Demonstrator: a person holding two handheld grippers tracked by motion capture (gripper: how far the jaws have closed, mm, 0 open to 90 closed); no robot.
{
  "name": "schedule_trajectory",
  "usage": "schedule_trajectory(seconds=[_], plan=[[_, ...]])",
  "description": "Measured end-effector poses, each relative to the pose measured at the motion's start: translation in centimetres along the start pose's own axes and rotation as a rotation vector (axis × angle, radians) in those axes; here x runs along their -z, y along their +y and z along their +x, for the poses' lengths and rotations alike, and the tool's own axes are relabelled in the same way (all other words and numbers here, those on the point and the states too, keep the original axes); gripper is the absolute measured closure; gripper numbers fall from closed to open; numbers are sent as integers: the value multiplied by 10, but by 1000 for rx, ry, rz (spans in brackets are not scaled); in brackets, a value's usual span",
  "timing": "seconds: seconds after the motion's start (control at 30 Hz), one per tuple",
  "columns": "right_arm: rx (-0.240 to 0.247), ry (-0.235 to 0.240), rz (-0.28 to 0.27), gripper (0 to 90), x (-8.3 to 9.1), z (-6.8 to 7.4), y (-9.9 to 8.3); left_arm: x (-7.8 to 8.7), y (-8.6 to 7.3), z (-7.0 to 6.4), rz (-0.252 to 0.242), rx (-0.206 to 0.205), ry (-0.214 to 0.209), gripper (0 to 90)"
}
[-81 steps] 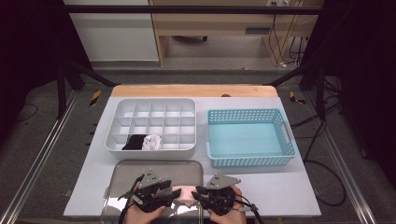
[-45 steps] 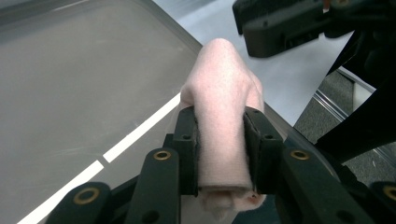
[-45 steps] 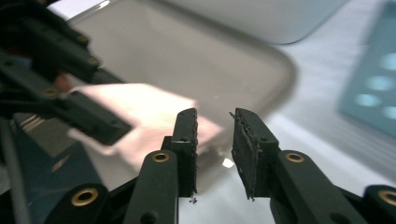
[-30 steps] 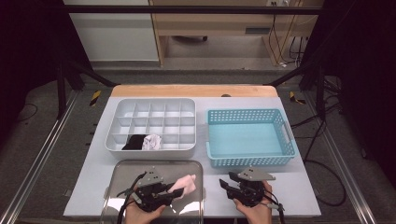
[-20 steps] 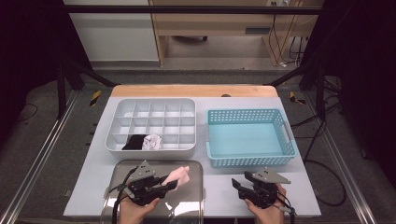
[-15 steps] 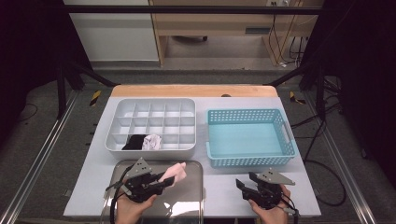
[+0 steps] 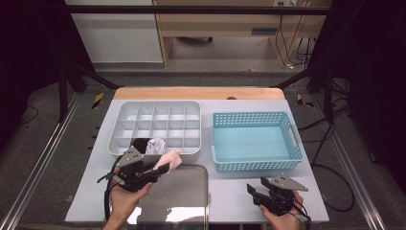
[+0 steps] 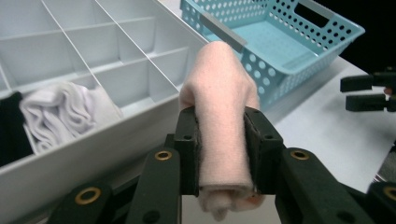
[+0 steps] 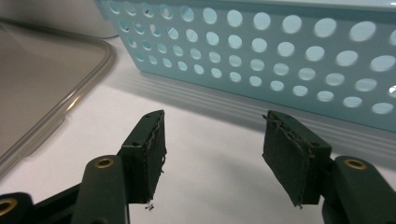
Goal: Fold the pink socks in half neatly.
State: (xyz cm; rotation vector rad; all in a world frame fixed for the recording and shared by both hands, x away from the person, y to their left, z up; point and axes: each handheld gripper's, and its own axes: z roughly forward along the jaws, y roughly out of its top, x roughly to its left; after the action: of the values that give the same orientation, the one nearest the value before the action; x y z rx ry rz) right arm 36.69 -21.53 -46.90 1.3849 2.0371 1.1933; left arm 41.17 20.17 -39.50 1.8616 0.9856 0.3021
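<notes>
My left gripper (image 7: 160, 168) (image 8: 220, 154) is shut on a rolled pink cloth (image 7: 170, 158) (image 8: 221, 107), held just in front of the near wall of the white compartment box (image 7: 155, 111) (image 8: 116, 126). Two front-row cells of that box hold a black cloth (image 7: 140, 144) (image 8: 9, 133) and a white cloth (image 7: 155, 145) (image 8: 60, 109). My right gripper (image 7: 253, 190) (image 9: 212, 156) is open over the white table near its front edge, with nothing between its jaws. It faces the side of the blue basket (image 7: 256, 141) (image 9: 280, 46).
A clear flat tray (image 7: 184, 194) (image 9: 42, 79) lies at the front of the table between the two hands. The blue basket (image 8: 280, 32) has nothing inside. A wooden strip (image 7: 196, 92) runs along the table's far edge. Bare white table (image 7: 234, 191) lies between the tray and my right gripper.
My left gripper has lifted the pink cloth from the tray and carried it forward toward the compartment box. My right gripper has drawn away to the right and opened.
</notes>
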Motion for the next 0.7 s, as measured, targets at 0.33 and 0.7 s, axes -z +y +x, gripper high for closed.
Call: schedule_trajectory(seconds=[0.33,0.7], plan=[[1,1,13,390,-2,-1,-1,-3,23,15,-27,-4,50,679],[1,1,15,389,-2,-1,-2,-13,47,25,-49,-11,86,679]])
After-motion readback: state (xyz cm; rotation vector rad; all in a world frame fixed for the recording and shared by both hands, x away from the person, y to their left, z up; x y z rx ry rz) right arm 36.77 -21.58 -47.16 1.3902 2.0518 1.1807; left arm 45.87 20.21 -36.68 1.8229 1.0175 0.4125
